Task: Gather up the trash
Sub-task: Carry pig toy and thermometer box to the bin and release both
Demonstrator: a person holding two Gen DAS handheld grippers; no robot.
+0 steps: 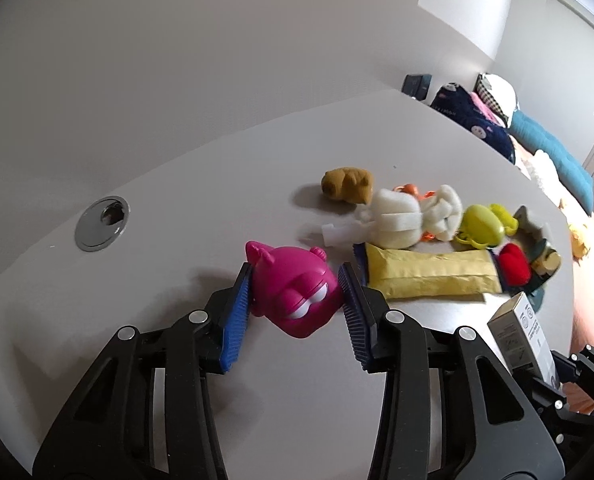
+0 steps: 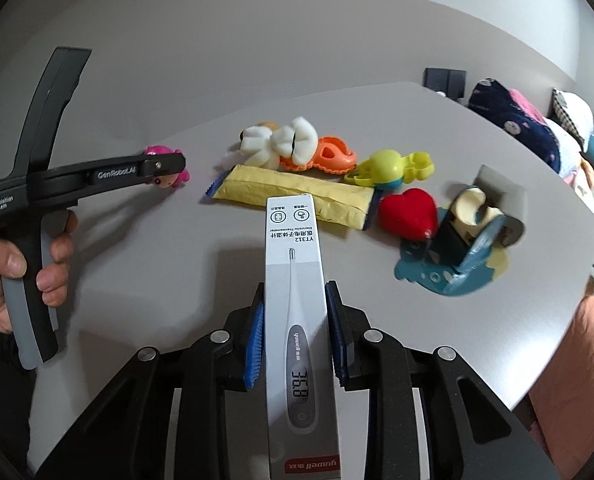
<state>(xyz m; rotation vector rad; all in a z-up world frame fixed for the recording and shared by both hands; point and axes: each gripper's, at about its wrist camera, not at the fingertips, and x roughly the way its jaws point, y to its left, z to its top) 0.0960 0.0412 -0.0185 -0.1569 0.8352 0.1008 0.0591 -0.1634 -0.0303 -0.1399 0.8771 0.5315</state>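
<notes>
While both tools hang over the grey worktop [image 1: 177, 168], the left gripper [image 1: 297, 280] has its blue-padded fingers [image 1: 237, 308] clamped on a glossy magenta plastic toy with a cartoon face [image 1: 297, 292], and the right gripper [image 2: 295, 324] has its fingers [image 2: 255, 336] closed on a tall white-and-grey cardboard thermometer box [image 2: 295, 280], held lengthwise between them. Beyond lie a flat yellow padded pouch [image 2: 297, 196], a red plush heart [image 2: 409, 212], a white plush toy [image 2: 281, 144] and a yellow-green plastic rattle [image 2: 389, 168]. A hand [image 2: 13, 272] grips the left tool's handle.

Round metal grommet [image 1: 102, 223] in grey table [image 1: 217, 160]; bedding [image 1: 477, 116] beyond.
</notes>
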